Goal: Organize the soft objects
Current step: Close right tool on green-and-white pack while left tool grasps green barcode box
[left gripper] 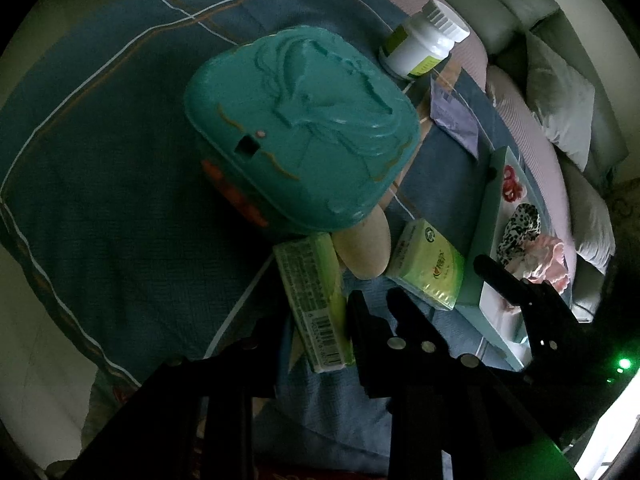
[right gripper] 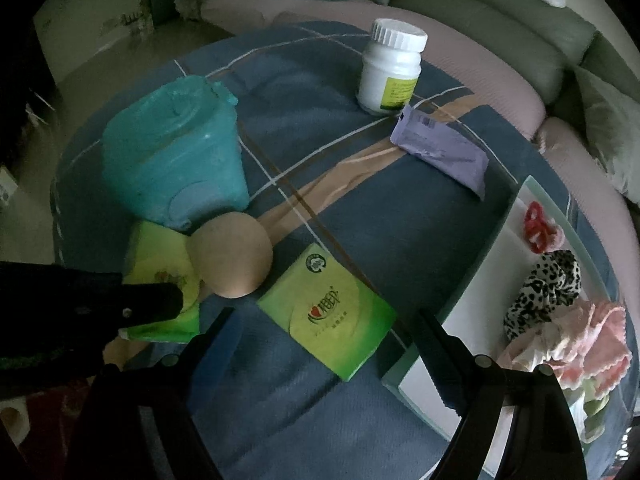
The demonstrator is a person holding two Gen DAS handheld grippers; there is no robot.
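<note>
The tray [right gripper: 460, 312] at four o'clock holds scrunchies already. My right tongs [right gripper: 324, 356] hang wide over the tissue pack [right gripper: 326, 314], at six o'clock; next I lower and pinch it. My left tongs [left gripper: 376, 312], narrow and empty, sit beside another pack [left gripper: 316, 300].

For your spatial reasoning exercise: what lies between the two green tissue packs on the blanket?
A beige egg-shaped ball sits between the left tissue pack and the right tissue pack, overlapping the left one. The right wrist view shows this most clearly.
</note>
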